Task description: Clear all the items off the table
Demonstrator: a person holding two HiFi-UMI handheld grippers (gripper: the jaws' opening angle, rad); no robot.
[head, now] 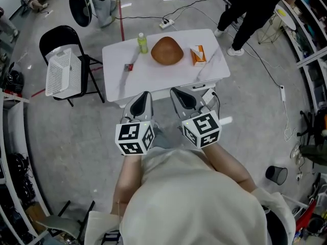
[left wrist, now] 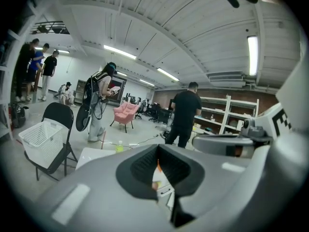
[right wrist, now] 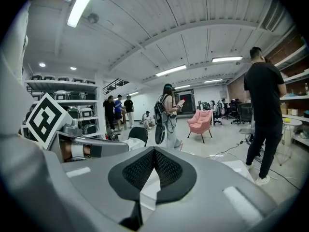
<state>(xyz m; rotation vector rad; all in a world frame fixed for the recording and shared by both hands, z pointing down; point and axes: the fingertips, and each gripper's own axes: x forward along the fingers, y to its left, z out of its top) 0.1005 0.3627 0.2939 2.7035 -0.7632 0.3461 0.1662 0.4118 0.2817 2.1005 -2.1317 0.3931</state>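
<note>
At the bench's near edge, in the head view, the left hand-held gripper and right hand-held gripper point side by side toward the middle of that edge. Their tips lie over it, and there is a narrow gap between the two. Everything on the bench sits in its far half. The bottle is by the far edge left of centre, the brown dome is just right of it, and the orange box is toward the far right corner. A small red thing lies apart, nearer the left edge. The near half is bare. A chair holding a white basket stands close off the left edge. A person in black stands off the far right corner, and a cable trails across the floor on that side.

In the left gripper view the jaws are together with nothing held. A sliver of the orange box shows through the notch between the pads. The bottle stands over the left jaw, and the chair and basket are at far left with open floor beyond.

In the right gripper view the jaws are likewise closed and empty, with white bench top showing in the notch. The person in black stands at right, and a pink armchair is far back across open floor.
</note>
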